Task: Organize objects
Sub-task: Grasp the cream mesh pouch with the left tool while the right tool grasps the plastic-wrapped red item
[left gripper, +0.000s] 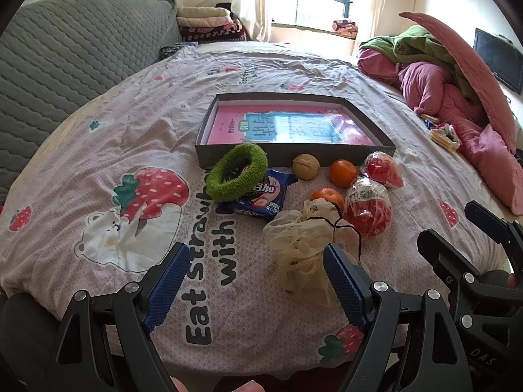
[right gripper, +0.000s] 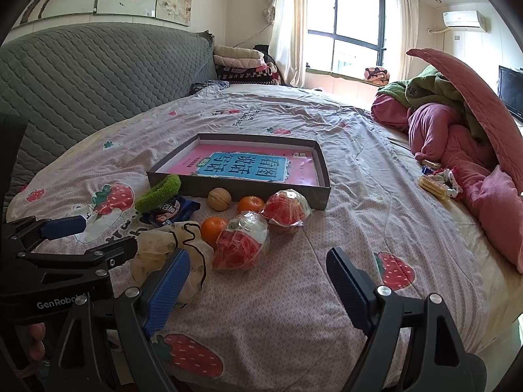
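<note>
Here: fuzzy green ring [left gripper: 237,172] leaning on flat rectangular cardboard box [left gripper: 294,155].

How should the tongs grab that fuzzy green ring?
Probably pinch the green ring across its near band, one finger inside the hole, coming from above on the near side. It lies tilted on the blue snack packet, against the gray box, so its far side is blocked.
</note>
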